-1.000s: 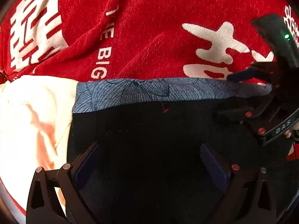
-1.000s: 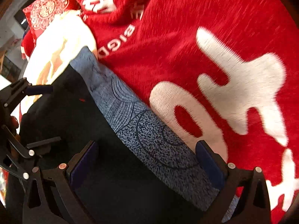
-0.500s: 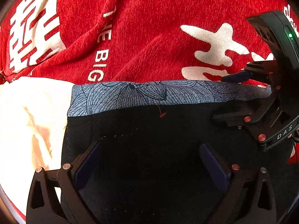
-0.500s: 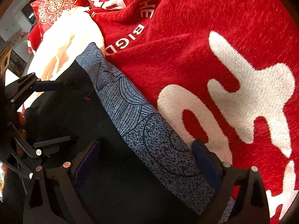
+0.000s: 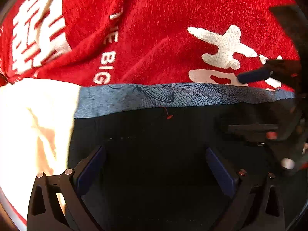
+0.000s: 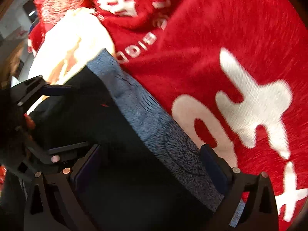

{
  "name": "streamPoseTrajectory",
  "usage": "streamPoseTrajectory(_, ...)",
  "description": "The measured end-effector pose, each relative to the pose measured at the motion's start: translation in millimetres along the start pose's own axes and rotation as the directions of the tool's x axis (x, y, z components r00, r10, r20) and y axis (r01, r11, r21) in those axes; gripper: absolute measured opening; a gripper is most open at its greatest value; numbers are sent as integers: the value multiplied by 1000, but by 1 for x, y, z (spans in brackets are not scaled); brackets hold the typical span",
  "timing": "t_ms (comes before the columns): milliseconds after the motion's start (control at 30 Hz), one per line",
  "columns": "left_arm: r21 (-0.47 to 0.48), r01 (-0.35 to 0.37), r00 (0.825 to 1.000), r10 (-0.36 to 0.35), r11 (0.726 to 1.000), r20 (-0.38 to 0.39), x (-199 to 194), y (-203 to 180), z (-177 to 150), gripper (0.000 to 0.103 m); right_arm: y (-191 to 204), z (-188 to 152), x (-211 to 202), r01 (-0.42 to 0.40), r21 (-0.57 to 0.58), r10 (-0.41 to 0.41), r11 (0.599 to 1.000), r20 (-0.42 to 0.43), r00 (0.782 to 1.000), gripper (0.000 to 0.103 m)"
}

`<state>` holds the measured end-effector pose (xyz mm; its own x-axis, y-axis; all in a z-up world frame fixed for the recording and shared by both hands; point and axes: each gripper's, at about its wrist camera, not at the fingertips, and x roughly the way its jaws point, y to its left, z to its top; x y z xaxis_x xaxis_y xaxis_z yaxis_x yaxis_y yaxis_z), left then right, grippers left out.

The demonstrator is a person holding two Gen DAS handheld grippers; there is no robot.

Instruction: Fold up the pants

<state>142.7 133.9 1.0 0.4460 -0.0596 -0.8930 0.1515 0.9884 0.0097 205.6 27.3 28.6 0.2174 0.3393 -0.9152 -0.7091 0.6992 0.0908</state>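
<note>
**Figure: Dark pants on the red blanket, both grippers poised above the waistband**

The pants (image 5: 154, 154) lie flat on a red blanket (image 5: 163, 38) printed with white characters. Their patterned blue-grey waistband (image 5: 173, 96) forms the far edge in the left wrist view and runs diagonally through the right wrist view. Your left gripper (image 5: 154, 165) has its fingers spread wide over the black cloth, clamping nothing. Your right gripper (image 6: 150, 165) is likewise spread, one finger over the black cloth and the other at the waistband's outer edge; whether either touches the fabric cannot be told.

Expect a light, limp, soft garment: it will sag and drag unless lifted at two points. The waistband looks like the firmest line, so take hold near its two ends, pinching both layers.

To the left, the pants border a pale cream cloth (image 5: 28, 125). Beyond the waistband the blanket offers open room, though its ridges near the "BIG" lettering (image 5: 105, 67) may catch a sliding edge. Keep the two grippers apart; they stand near each other.
</note>
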Motion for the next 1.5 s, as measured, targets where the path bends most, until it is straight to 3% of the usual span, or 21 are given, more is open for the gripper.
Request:
streamPoseTrajectory(100,31,-34,999,34,999,5,-18,-2,-11,103,20,-8,-28,33,-39,-31,999,52,998,101)
streamPoseTrajectory(167,42,-59,998,59,997,6,-28,-2,-21,103,32,-20,-40,113,-21,-113,993,32,993,101)
streamPoseTrajectory(400,-6,-68,998,68,998,-6,-53,-2,-36,103,69,-58,-64,171,92,-174,981,24,984,101)
streamPoseTrajectory(533,-35,-77,997,77,996,7,-72,-6,-40,103,87,-68,-77,270,124,-274,955,16,962,101)
streamPoseTrajectory(667,-48,-70,997,72,996,37,-97,-8,-46,103,105,-78,-94,305,145,-313,941,34,949,101)
streamPoseTrajectory(967,-26,-78,996,79,997,31,-97,-12,-49,103,114,-82,-99,286,123,-294,950,52,954,101)
streamPoseTrajectory(1067,-32,-82,997,83,996,10,-86,-8,-48,103,99,-72,-87,207,90,-214,974,85,973,101)
streamPoseTrajectory(1167,-50,-80,997,79,996,-17,-75,0,-47,103,66,-51,-61,122,76,-127,990,68,990,101)
streamPoseTrajectory(1300,-50,-68,997,66,996,-35,-61,5,-46,103,20,-18,-16,89,65,-90,994,14,996,101)
streamPoseTrajectory(1500,-58,-48,997,45,997,-59,-40,11,-40,103,1,0,36,-8,42,11,999,-79,997,97)
